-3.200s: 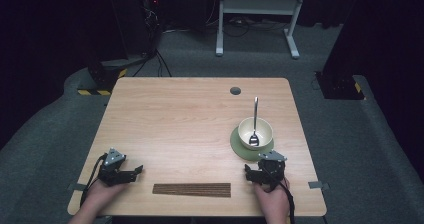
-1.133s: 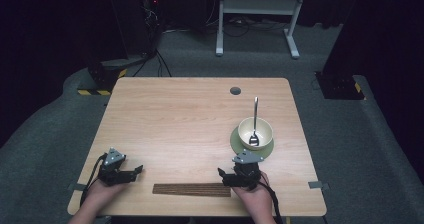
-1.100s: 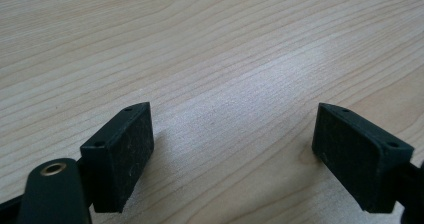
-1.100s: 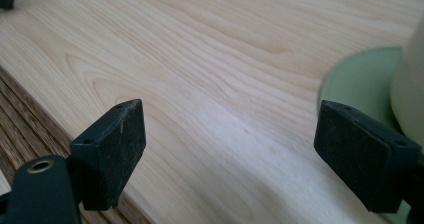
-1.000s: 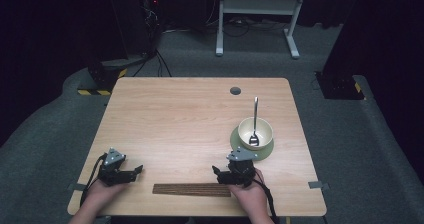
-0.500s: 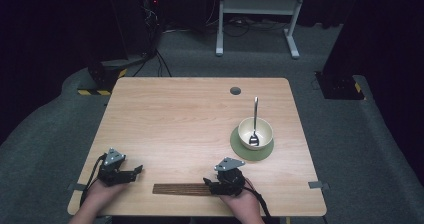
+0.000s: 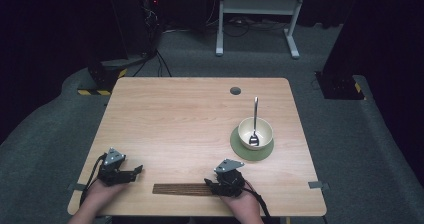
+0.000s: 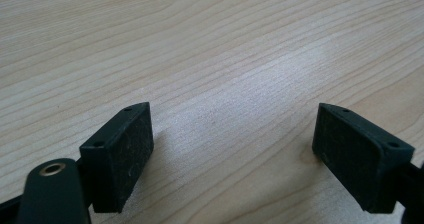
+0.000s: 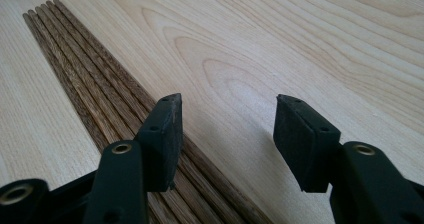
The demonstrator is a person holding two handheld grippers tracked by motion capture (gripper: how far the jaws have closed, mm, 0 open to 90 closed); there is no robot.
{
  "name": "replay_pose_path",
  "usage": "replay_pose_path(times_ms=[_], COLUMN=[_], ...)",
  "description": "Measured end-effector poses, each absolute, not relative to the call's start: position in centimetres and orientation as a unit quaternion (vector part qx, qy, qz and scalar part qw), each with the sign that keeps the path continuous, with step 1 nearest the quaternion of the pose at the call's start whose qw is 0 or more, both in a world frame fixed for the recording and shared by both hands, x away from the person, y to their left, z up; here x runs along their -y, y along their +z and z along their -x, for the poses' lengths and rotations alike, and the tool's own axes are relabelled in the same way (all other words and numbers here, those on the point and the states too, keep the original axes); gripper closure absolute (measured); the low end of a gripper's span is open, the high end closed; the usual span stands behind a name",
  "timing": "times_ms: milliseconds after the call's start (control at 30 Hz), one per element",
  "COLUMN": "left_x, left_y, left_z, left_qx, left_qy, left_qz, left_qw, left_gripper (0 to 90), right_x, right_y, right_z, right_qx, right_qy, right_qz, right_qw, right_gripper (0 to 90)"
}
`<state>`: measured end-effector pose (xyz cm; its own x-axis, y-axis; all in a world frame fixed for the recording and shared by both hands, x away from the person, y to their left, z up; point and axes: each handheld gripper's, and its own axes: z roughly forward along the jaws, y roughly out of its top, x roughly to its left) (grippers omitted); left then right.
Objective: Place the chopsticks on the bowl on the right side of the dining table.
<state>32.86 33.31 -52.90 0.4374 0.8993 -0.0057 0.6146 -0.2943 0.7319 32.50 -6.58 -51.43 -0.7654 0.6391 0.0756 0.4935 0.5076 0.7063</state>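
Half-closed hand-held gripper (image 9: 225, 139) — left pad over dark wooden sticks (image 9: 85, 79) — bare table (image 9: 280, 39) between.

a light wooden table (image 7: 200, 109) on grey carpet (image 7: 45, 149), the room behind dark.

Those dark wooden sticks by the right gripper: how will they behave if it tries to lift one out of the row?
The sticks look thin, straight and stiff, so probably light and unbending. They lie tight side by side, so the right gripper, fingers apart with one over the row, may drag neighbours along. Lying low on the table, they likely slip or roll.
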Motion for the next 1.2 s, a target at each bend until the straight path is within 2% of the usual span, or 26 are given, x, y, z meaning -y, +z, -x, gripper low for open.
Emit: replay_pose_path(times_ms=[700, 1200], left_x=[-33.3, -33.3], left_y=[-52.9, -52.9], left_z=[-32.9, -32.9], left_qx=[-0.487, -0.487], left_qy=[0.209, 0.208], left_qz=[-0.777, -0.777], left_qw=[0.34, 0.341], left_gripper=[16.5, 16.5], right_x=[6.7, 8.3], right_y=[-51.6, -51.6], right_z=[-32.3, -33.8], right_qx=[-0.868, -0.863], right_qy=[0.363, 0.355], right_qz=[-0.324, -0.342], right_qw=[0.097, 0.11], right_gripper=[50.0, 62.4])
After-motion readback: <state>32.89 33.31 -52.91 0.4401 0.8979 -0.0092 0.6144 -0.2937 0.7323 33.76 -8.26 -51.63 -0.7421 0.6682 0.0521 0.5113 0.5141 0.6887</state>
